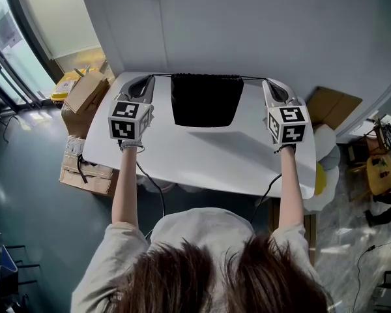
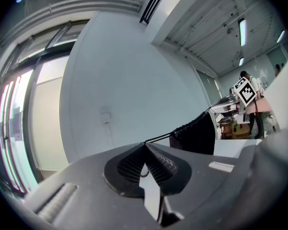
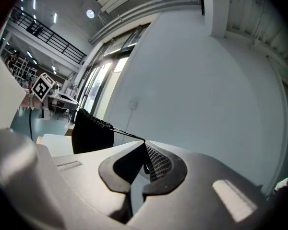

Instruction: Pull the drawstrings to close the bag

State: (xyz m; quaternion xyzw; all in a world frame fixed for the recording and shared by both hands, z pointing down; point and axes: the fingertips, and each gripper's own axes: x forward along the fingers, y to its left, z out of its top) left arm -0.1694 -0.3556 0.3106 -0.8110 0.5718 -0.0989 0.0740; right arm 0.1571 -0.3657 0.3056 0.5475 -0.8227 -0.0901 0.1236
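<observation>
Head view: black bag (image 1: 205, 100) strung between two grippers at the far edge of a white table (image 1: 202, 158)

A person holds the left gripper (image 1: 150, 77) and the right gripper (image 1: 266, 82) well apart, near the table's far corners. The bag sits midway along the far edge, its top gathered into pleats. The left drawstring (image 1: 163, 75) and the right drawstring (image 1: 252, 79) each run taut from the bag's top to a gripper. Each gripper view shows its jaws closed, pinching its drawstring. Cardboard boxes (image 1: 85, 93) stand on the floor beyond the table's left edge.
</observation>
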